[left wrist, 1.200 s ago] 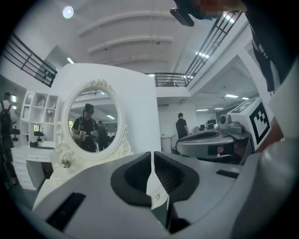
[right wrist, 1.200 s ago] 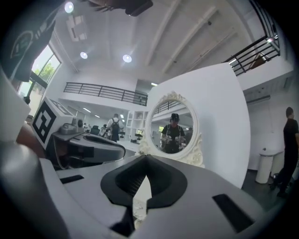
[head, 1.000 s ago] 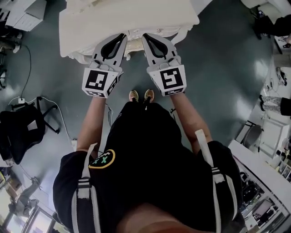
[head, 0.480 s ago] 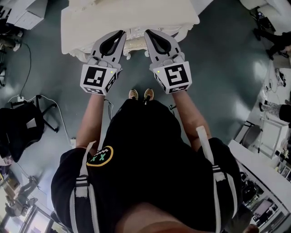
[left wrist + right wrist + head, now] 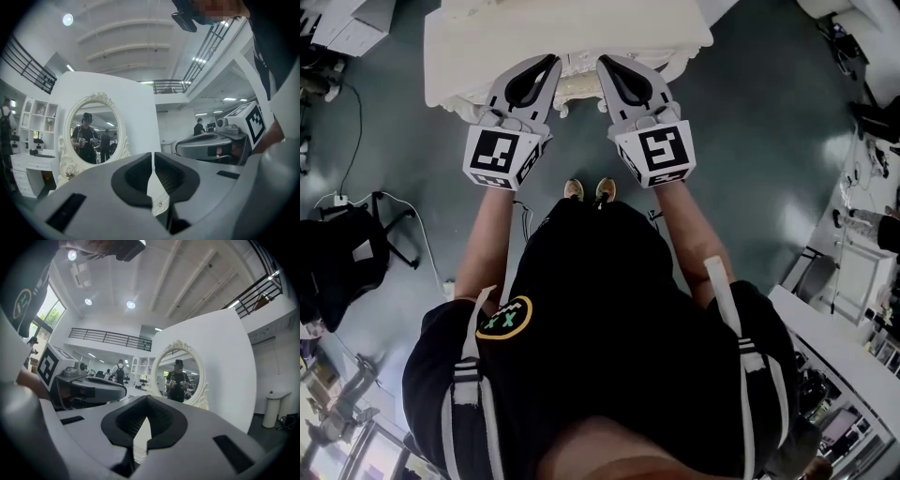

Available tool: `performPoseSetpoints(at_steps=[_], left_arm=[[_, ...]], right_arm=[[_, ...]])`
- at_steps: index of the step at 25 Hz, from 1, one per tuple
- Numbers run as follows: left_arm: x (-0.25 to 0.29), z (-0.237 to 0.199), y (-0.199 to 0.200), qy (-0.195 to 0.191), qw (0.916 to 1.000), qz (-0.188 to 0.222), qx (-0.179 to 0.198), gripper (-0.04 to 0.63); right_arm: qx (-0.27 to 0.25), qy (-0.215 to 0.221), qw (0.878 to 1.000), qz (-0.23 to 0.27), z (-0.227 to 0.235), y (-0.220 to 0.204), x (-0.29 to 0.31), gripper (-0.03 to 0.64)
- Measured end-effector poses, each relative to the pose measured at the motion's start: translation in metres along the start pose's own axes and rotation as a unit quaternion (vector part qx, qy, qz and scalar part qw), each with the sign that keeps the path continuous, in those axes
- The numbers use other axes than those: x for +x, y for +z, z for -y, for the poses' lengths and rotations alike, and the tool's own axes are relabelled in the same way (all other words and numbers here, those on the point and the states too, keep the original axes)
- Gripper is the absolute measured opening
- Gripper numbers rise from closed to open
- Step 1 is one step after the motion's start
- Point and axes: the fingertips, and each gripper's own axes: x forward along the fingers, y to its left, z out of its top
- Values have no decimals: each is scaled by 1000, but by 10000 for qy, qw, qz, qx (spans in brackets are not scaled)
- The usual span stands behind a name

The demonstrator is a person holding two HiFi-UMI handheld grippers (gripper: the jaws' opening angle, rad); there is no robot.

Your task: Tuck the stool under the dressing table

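From above, the cream dressing table (image 5: 487,47) fills the top of the head view. A carved cream edge (image 5: 577,89) shows just under its front, between the two grippers; I cannot tell if it is the stool or the table's apron. My left gripper (image 5: 551,62) and right gripper (image 5: 605,62) point level at the table's front edge, side by side, both shut with nothing between the jaws. In the left gripper view the shut left gripper (image 5: 152,155) faces the oval mirror (image 5: 91,136). The right gripper (image 5: 147,399) faces the same mirror (image 5: 178,376).
A black chair with a bag (image 5: 342,262) and floor cables (image 5: 356,202) lie at the left. White furniture (image 5: 862,281) lines the right side. My feet (image 5: 589,190) stand on the dark floor just short of the table. A white bin (image 5: 273,408) stands right of the mirror panel.
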Motion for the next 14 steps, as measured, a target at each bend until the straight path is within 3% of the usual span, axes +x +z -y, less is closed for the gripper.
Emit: performPoseSetpoints(at_steps=[14], left_arm=[[10,-10,-1,1,10000,0,18,34]], right_arm=[[-25,4,10000,5,8,0,13,20]])
